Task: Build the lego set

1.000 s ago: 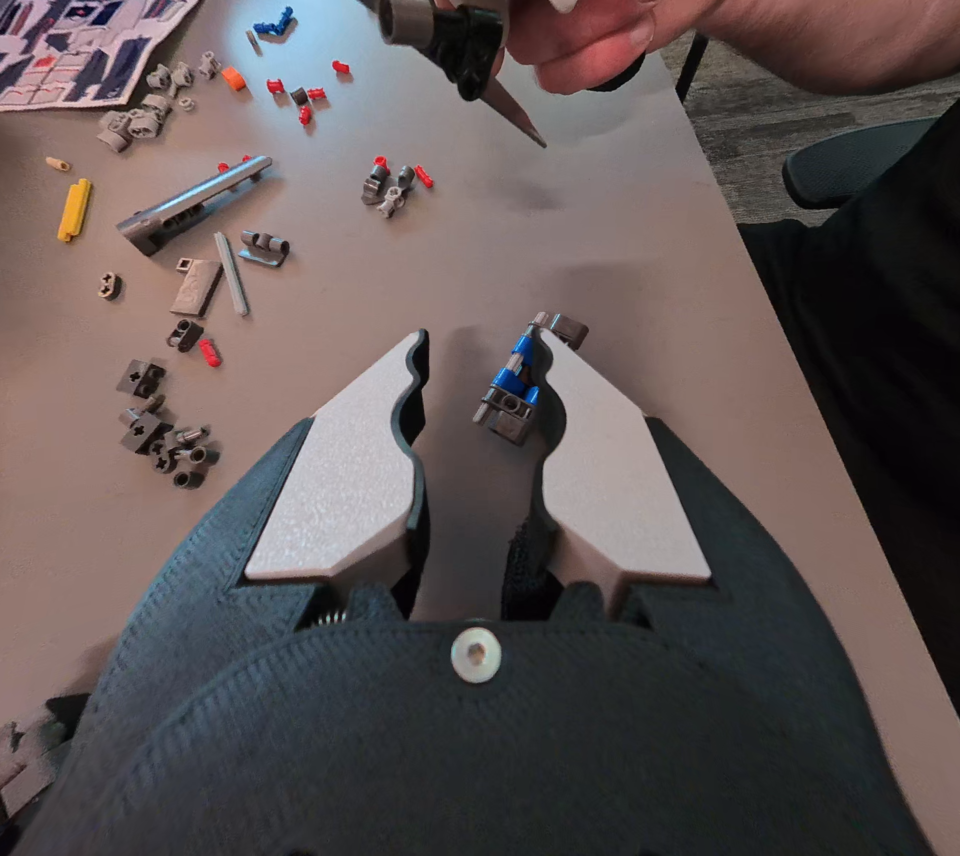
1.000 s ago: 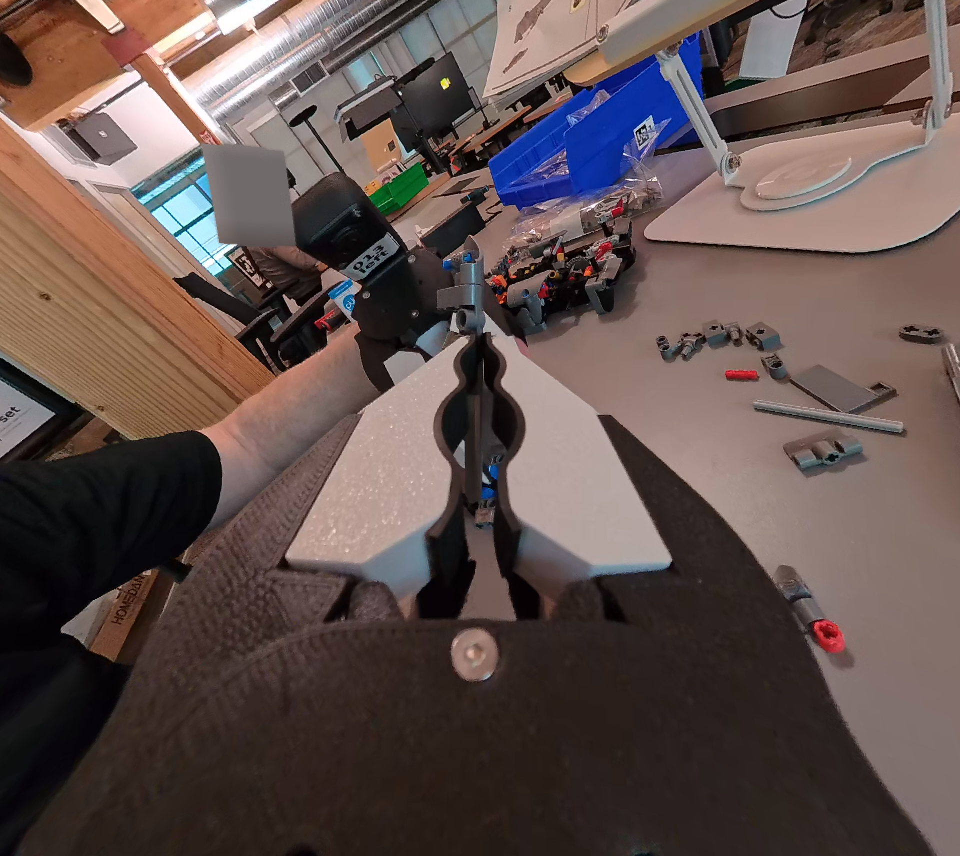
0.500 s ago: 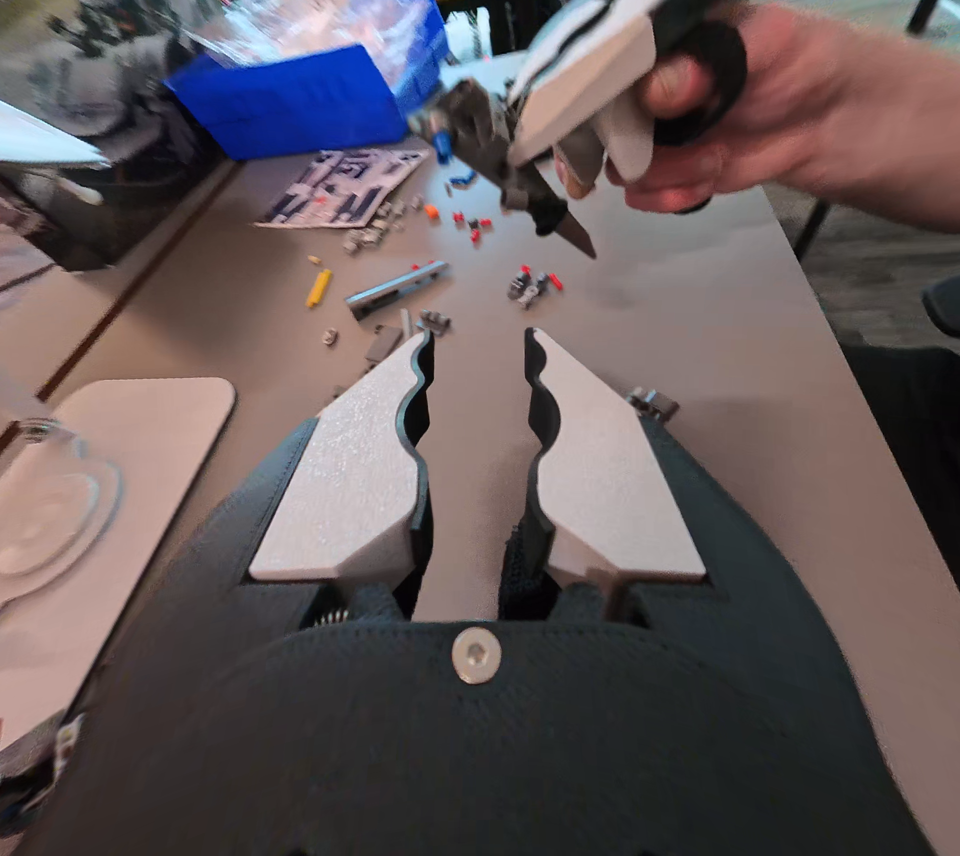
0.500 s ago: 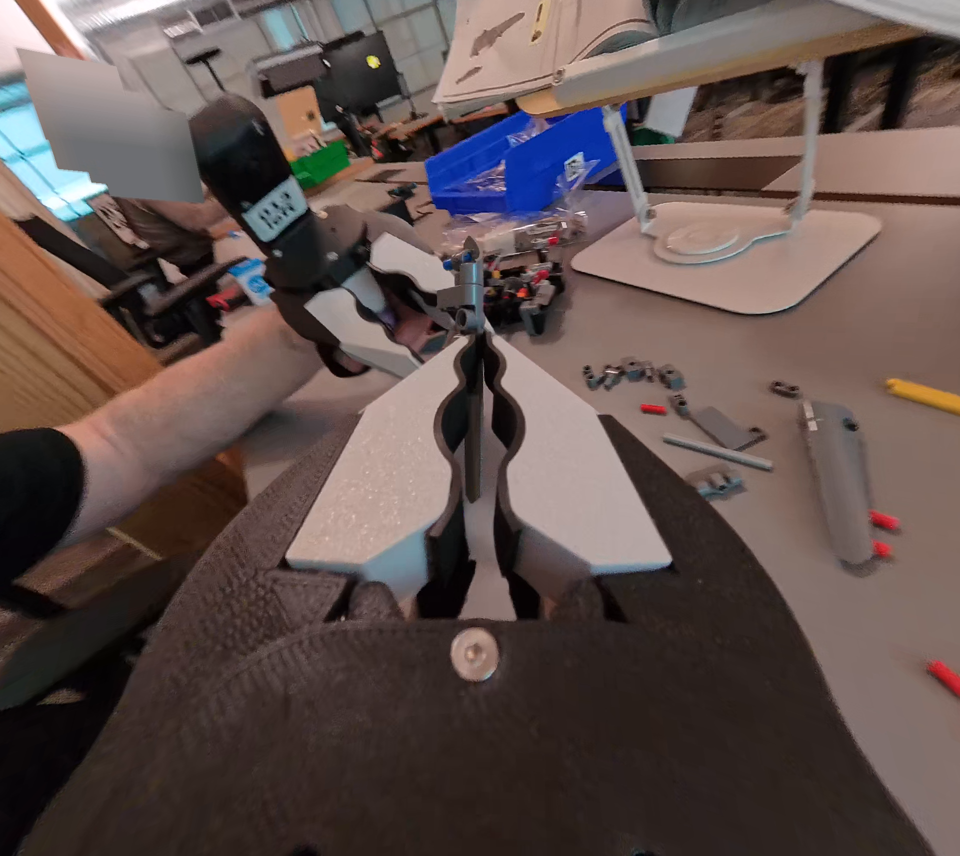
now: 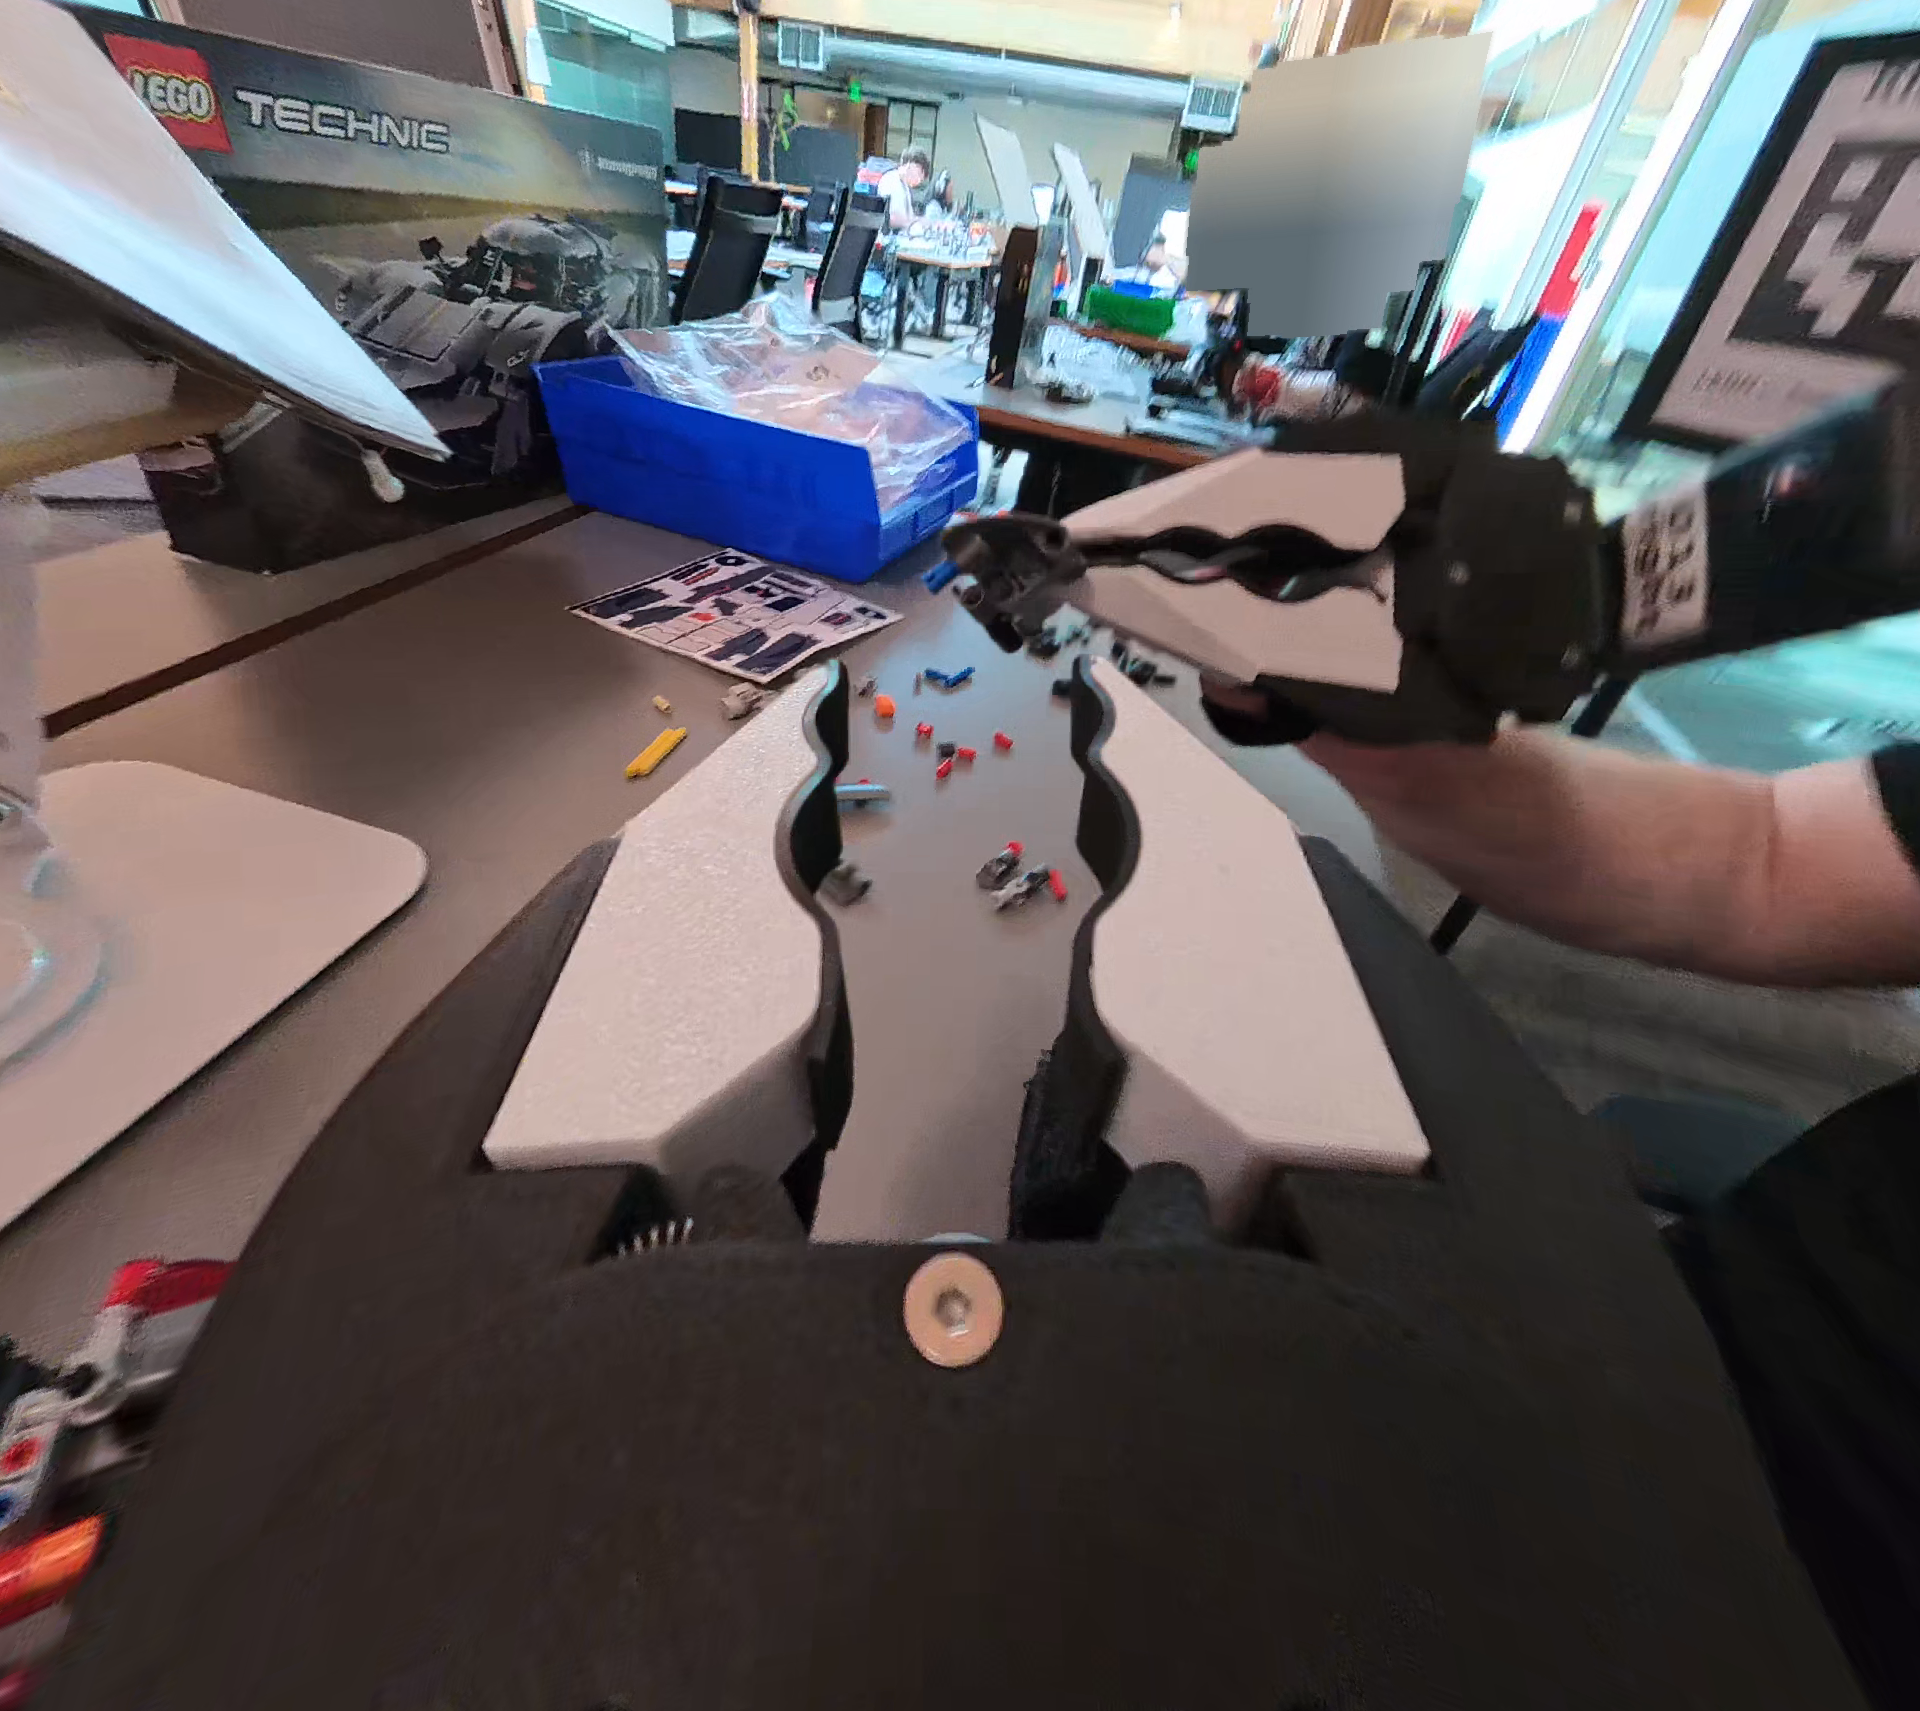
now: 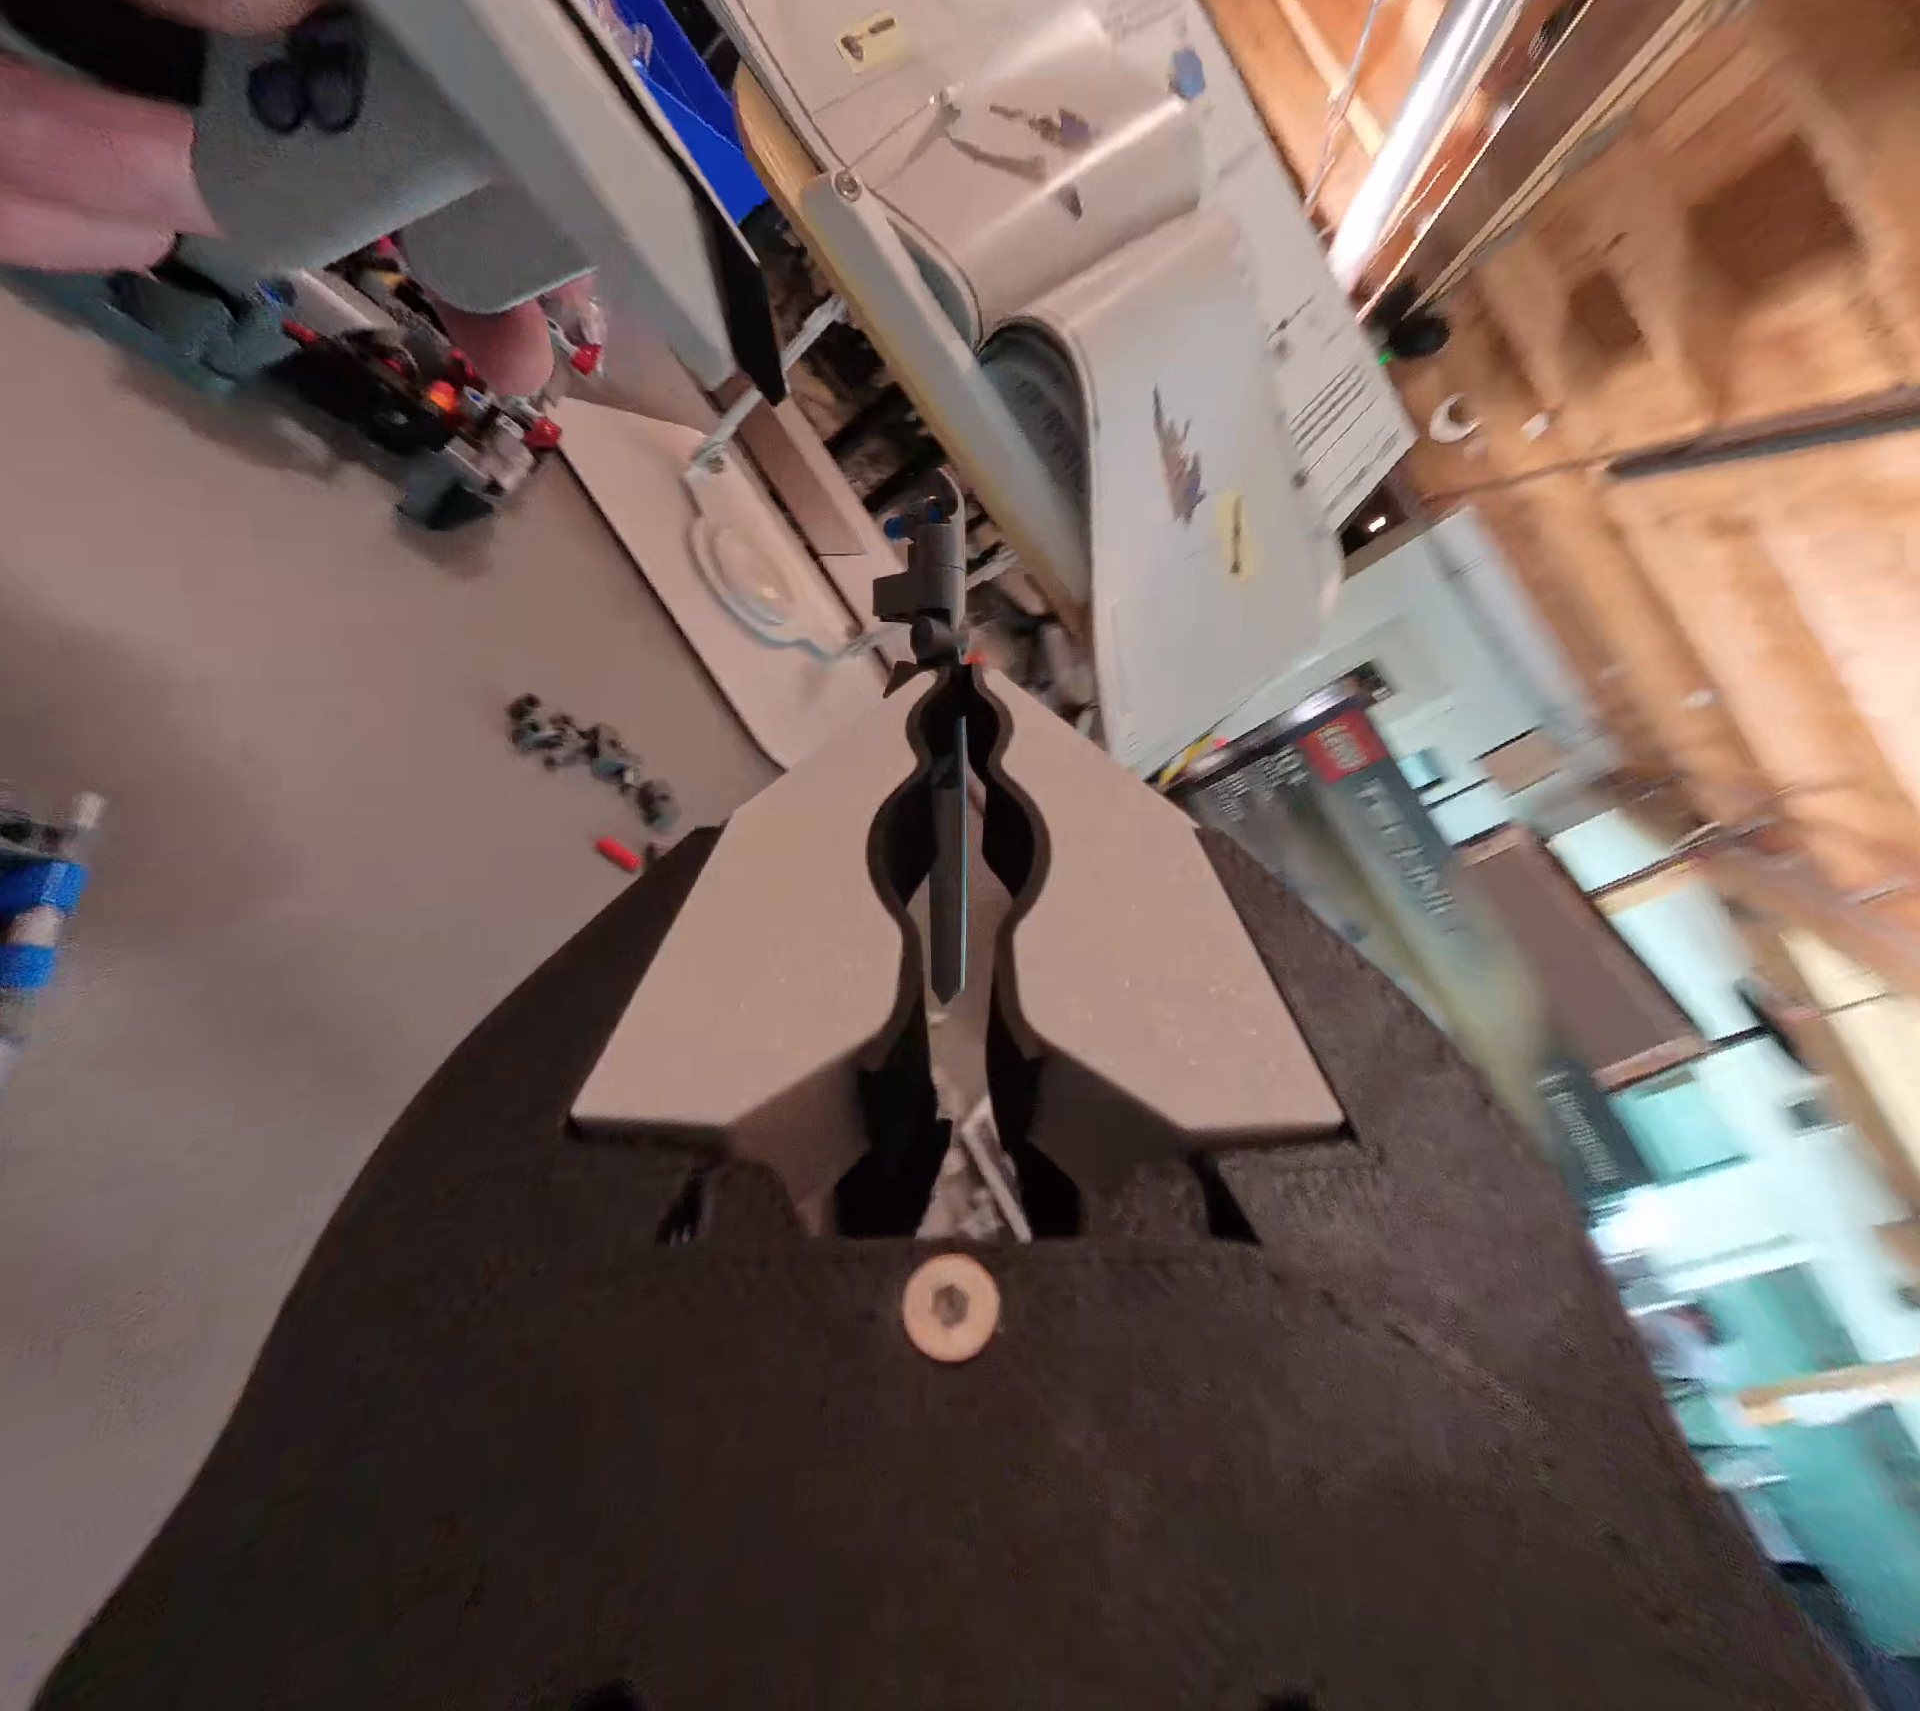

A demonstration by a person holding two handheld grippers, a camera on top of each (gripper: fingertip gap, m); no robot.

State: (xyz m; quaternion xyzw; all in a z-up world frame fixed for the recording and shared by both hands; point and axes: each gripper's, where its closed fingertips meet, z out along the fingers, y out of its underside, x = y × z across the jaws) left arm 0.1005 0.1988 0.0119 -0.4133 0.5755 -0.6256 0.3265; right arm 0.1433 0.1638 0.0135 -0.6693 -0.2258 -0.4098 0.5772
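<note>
My left gripper (image 5: pixel 956 685) is open and empty, held above the grey table (image 5: pixel 468 726). My right gripper (image 5: pixel 1075 565) is shut on a small dark grey lego assembly (image 5: pixel 1003 570) and holds it in the air just beyond the left fingertips. In the right wrist view the right gripper (image 6: pixel 951 690) pinches a thin grey piece, and the assembly (image 6: pixel 935 570) sticks out past its tips. The left gripper (image 6: pixel 468 103) shows at the top left of that view. Loose red pins (image 5: pixel 961 752) and grey pieces (image 5: pixel 1013 872) lie on the table below.
A sticker sheet (image 5: pixel 738 612), a blue bin (image 5: pixel 748 477) with plastic bags and the set's box (image 5: pixel 416 207) stand at the back. The book stand's base (image 5: pixel 156 913) is at the left. A partly built model (image 6: pixel 416 404) and a blue and grey part (image 6: pixel 36 892) lie on the table. There is about 7 cm between the tips of the two grippers. The partly built model (image 6: pixel 416 404) lies some 20 cm from my left tips, 25 cm from my right tips.
My left gripper has lifted and tilted up from the table, away from the blue and grey part beside its finger. My right gripper has rolled and swung, still shut on its assembly.
</note>
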